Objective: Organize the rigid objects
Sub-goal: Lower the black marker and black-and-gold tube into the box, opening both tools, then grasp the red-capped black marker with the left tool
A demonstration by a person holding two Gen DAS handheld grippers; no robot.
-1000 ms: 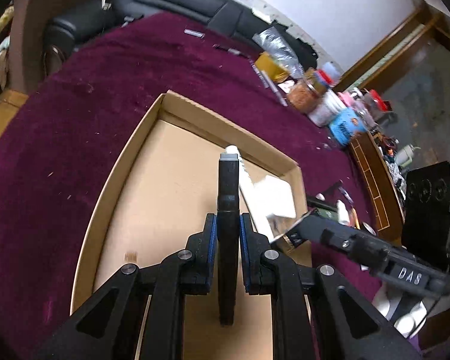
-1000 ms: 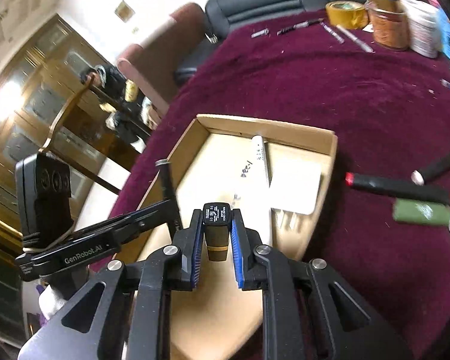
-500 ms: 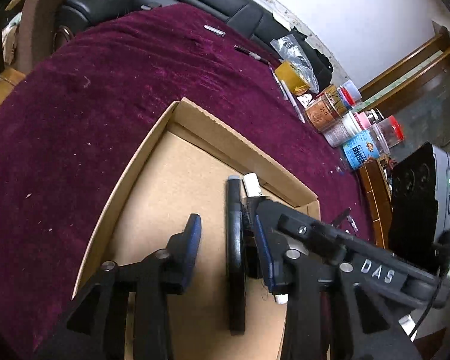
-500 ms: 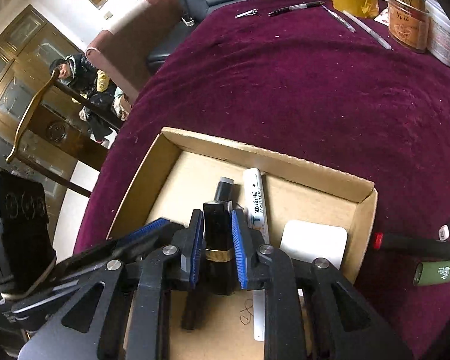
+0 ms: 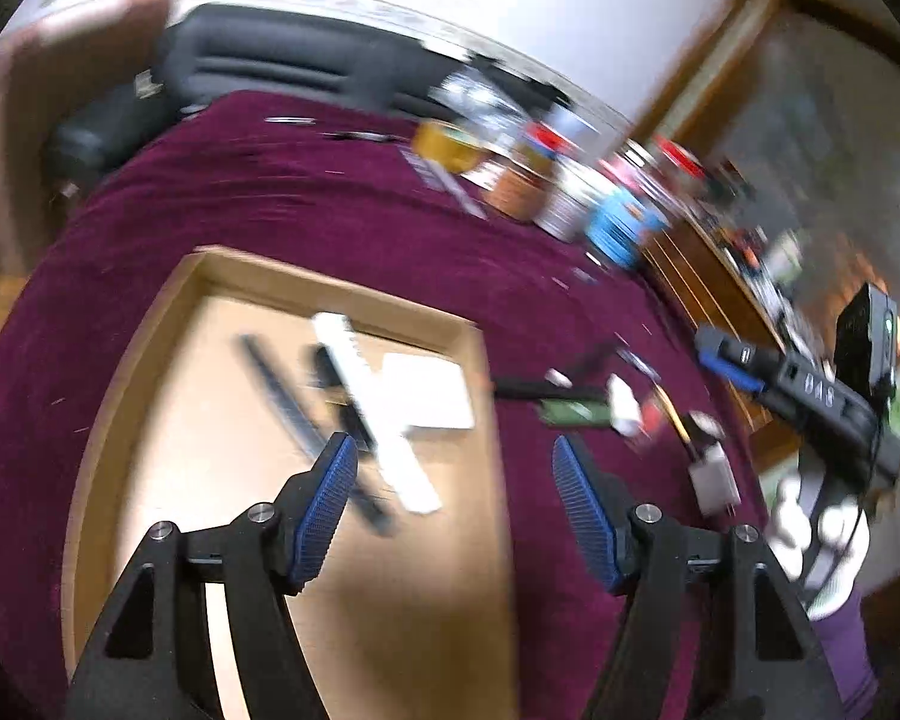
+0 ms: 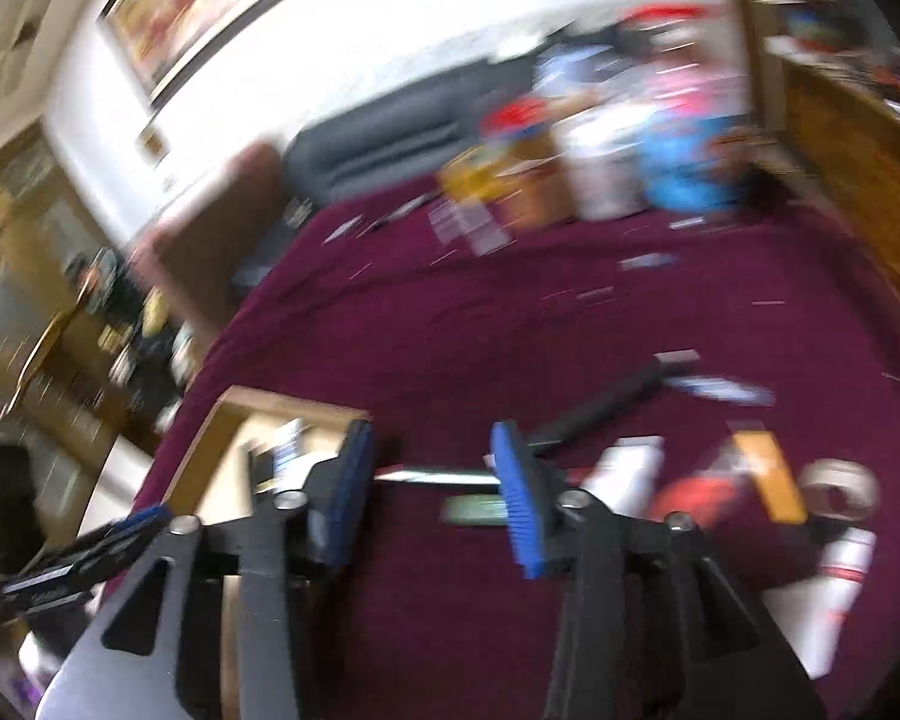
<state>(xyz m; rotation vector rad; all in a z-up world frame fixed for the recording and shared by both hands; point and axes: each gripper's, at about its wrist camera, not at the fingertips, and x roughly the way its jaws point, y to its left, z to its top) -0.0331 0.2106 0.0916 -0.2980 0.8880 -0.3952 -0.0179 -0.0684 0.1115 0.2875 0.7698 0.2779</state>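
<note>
I have both frames badly smeared, so fine detail is lost. My left gripper [image 5: 450, 474] has its jaws spread wide with nothing between them, hanging over the right-hand edge of the cardboard tray [image 5: 150, 360] that sits on the maroon tabletop [image 5: 270, 198].

Inside the tray I can make out a long black pen [image 5: 306, 420] lying diagonally, a white marker [image 5: 378, 420] crossing just beside it, a shorter dark item between the two that I cannot identify, and a white card [image 5: 432, 390] against the tray's right wall.

Just outside that right wall, on the cloth, lie a black marker [image 5: 522, 387], a green rectangular piece [image 5: 570, 411] touching it, and a loose scatter of small white, red and grey bits beyond. My right gripper [image 5: 726, 360] shows in the left view well to the right of the tray.

In the right view its jaws [image 6: 432, 480] are also spread and grip nothing; they hover just right of the tray [image 6: 210, 438], above the black marker [image 6: 600, 408] and the green piece [image 6: 474, 510]. Jars and tins [image 5: 570, 192] crowd the tabletop's far edge, well beyond the tray.
</note>
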